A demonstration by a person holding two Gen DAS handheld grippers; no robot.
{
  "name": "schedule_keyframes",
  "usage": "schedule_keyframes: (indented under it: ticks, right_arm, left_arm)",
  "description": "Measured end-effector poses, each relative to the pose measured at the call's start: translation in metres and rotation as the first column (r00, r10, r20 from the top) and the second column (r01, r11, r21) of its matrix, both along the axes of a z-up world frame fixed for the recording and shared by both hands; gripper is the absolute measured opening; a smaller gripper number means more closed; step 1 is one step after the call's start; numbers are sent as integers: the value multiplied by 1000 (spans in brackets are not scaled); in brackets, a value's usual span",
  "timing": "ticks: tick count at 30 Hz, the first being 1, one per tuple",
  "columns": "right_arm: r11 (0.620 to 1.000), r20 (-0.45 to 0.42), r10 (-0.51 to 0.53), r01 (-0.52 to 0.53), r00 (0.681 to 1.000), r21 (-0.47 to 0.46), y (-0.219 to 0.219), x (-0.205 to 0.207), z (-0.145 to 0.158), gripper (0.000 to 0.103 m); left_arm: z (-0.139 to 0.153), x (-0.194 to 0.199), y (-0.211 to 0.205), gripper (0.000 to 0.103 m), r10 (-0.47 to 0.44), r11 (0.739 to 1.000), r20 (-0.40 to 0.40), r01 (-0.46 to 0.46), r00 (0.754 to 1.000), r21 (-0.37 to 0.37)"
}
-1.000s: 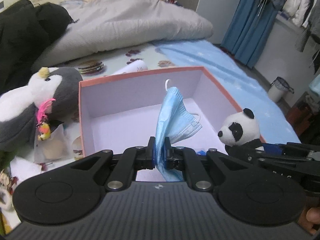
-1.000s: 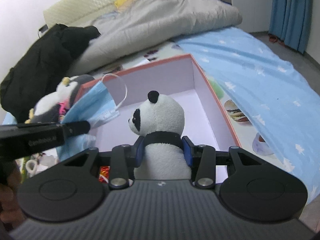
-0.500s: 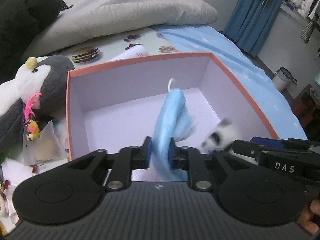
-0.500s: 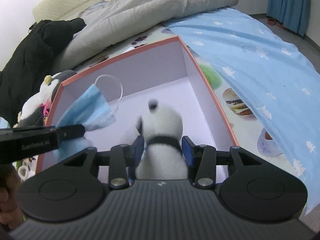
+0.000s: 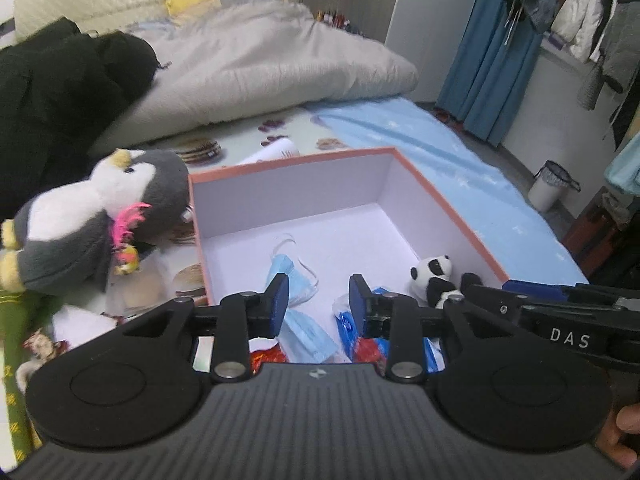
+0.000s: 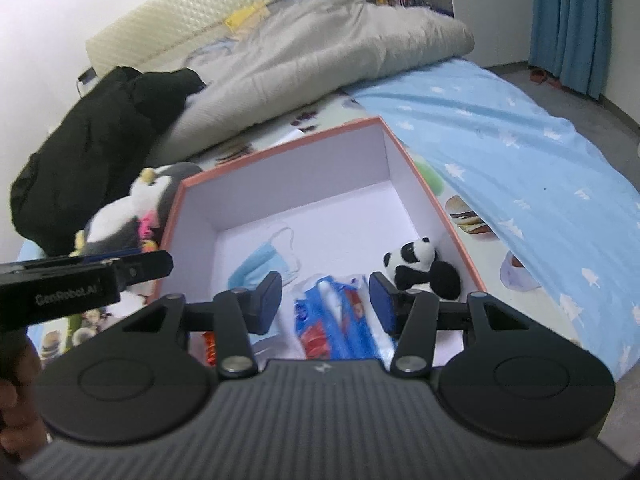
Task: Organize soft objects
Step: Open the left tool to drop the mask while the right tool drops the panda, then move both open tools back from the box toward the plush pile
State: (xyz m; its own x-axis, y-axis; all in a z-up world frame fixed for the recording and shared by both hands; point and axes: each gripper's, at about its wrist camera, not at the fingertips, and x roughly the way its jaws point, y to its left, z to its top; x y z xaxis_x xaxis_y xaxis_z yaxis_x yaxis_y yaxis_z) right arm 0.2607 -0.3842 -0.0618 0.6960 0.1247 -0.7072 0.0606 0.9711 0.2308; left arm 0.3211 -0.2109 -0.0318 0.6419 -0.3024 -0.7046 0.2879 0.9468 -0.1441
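Left gripper (image 5: 318,298) jaws just opened, empty | right gripper (image 6: 326,300) likewise | face mask (image 6: 262,264), panda toy (image 6: 416,260) lay inside box (image 6: 280,176) | penguin plush (image 5: 100,216) outside box's left wall | snack packets (image 6: 332,320) at near end.

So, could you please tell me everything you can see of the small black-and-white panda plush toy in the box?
The small black-and-white panda plush toy is fuzzy and soft-looking, with a white head, black ears, black eye patches and black limbs. It lies tipped on its side on the pale floor of the open salmon-rimmed cardboard box, tucked into the near right corner against the right wall. Nothing grips it: the right gripper stands open, clear of it.
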Motion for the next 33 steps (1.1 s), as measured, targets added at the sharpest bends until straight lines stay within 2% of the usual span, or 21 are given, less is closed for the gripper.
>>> schedule_keyframes:
  ticks: [7,14,20,30,33]
  right_arm:
    - [1000,62,9,-9,998,-5,21,-52,24,52]
    - [1000,99,25,-24,995,-15,37,-94,34,52]
    - [999,136,49,-49,990,-2,51,-123,37,52]
    - [996,156,91,-90,984,-19,75,-154,34,52]
    - [994,160,111,-108,981,-28,84,-162,33,52]
  left_arm:
    - [27,-64,26,38,4,1000,56,-3,998,-22]
    - [36,-120,54,38,21,999,86,-18,996,-39]
    - [35,-154,76,38,52,996,93,-45,994,-72]
    - [34,-193,105,38,96,993,108,-87,989,-83]
    - [33,-203,115,42,107,991,116,-97,987,-88]
